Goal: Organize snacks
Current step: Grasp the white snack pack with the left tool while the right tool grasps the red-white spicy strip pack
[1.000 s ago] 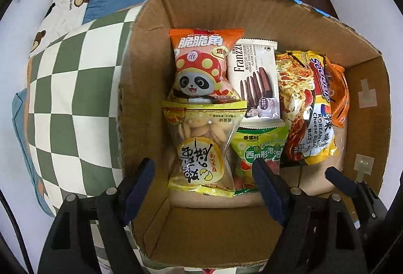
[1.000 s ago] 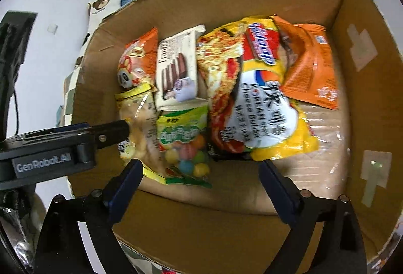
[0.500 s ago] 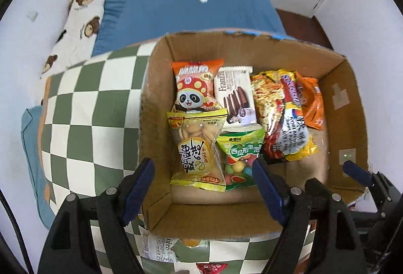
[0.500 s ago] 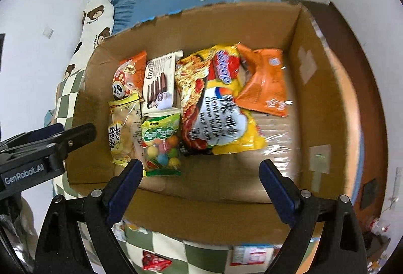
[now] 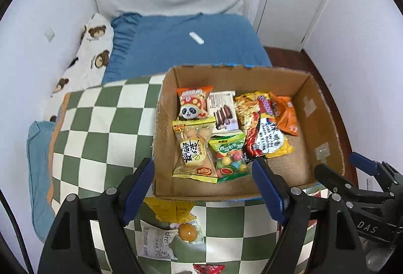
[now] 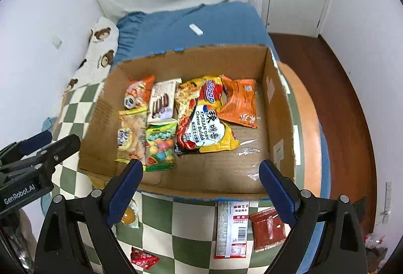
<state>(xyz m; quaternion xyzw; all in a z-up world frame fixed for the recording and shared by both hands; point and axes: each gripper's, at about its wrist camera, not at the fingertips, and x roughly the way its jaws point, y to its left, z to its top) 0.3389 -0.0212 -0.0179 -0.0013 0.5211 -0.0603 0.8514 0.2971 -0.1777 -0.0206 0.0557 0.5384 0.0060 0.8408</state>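
Checkered green-white quilt, rectangular cardboard box – glossy crinkled snack packets inside, left claw wide, right claw wide – both empty

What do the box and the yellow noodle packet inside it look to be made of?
Box: seemingly corrugated cardboard, matte brown, with ragged, frayed edges and tape patches. Yellow noodle packet: probably thin plastic film, glossy, with crinkles and glare on the printed surface.

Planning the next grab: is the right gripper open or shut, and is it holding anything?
Open and empty. In the right wrist view the right gripper has its blue pads spread wide above the cardboard box, nothing between them.
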